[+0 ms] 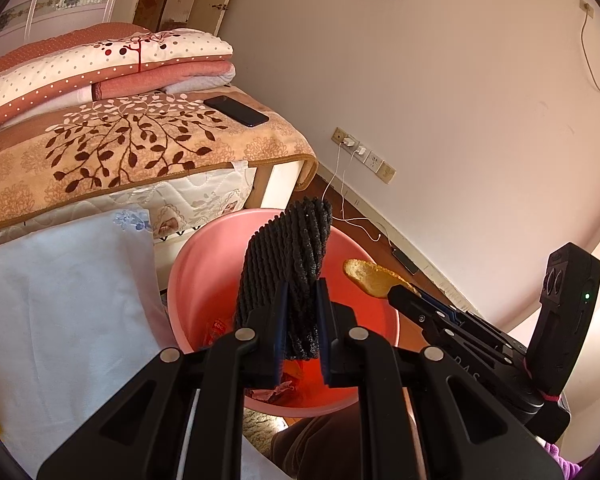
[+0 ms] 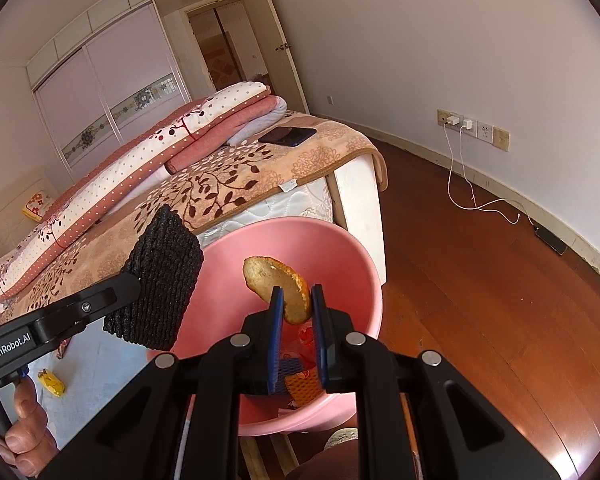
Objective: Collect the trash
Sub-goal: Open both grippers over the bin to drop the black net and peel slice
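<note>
Left tongs (image 1: 302,304) clamped on ribbed black pad (image 1: 288,264), right tongs (image 2: 294,304) on crusty bread slice (image 2: 276,284), above smooth pink basin (image 2: 352,264).

Bed (image 2: 236,184): covered by a tan blanket (image 1: 112,148) with a brown leaf pattern; the quilted mattress side shows below it.
On the blanket: a stack of folded pink and polka-dot quilts (image 2: 180,140), and a dark phone (image 1: 236,110) just beside them near the bed's corner.
White cloth (image 1: 60,292): spread at the near end, with a small yellow wrapper (image 2: 51,383) lying on it.
Wooden floor (image 2: 480,300): carries a white charging cable (image 2: 476,200) and a dark device (image 2: 550,239) along the wall.
</note>
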{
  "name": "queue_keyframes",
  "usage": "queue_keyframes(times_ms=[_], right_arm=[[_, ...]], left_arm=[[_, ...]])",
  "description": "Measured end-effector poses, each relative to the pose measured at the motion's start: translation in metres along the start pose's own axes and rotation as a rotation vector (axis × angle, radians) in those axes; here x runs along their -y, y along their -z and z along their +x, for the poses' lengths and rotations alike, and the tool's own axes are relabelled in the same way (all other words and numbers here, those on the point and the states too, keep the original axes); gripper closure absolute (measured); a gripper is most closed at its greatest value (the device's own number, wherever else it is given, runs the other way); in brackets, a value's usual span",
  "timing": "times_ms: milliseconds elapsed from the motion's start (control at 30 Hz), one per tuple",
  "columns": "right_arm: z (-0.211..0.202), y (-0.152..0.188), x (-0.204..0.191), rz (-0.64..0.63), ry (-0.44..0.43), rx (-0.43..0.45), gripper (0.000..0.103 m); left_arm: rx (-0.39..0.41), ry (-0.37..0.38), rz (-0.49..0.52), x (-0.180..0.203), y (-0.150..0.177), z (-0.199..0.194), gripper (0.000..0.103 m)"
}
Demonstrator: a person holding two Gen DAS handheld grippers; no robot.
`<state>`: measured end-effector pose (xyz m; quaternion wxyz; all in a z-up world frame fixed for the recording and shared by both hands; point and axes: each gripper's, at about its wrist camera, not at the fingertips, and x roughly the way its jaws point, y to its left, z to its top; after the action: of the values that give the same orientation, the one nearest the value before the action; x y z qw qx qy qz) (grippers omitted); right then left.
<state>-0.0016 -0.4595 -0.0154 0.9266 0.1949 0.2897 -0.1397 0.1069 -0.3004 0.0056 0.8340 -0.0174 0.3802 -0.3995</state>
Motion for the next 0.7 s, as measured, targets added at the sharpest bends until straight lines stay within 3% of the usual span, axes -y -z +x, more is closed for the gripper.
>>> queue_keyframes(times_ms=[333, 433, 500, 700], right_arm=[[0.006, 0.001, 0.000, 0.005, -0.010, -0.016, 0.090], [0.009, 0.000, 0.000, 0.005, -0.011, -0.017, 0.090], [0.009, 0.000, -0.001, 0.004, -0.010, -0.018, 0.089], [0.010, 0.000, -0.002, 0.005, -0.012, -0.018, 0.089]], left_arm=[[-0.016, -0.003, -0.045, -0.006, 0.002, 0.007, 0.089], [-0.025, -0.008, -0.057, -0.009, 0.002, 0.008, 0.075], [-0.022, -0.006, -0.069, -0.011, 0.002, 0.007, 0.072], [-0.028, -0.018, -0.074, -0.013, 0.003, 0.006, 0.071]])
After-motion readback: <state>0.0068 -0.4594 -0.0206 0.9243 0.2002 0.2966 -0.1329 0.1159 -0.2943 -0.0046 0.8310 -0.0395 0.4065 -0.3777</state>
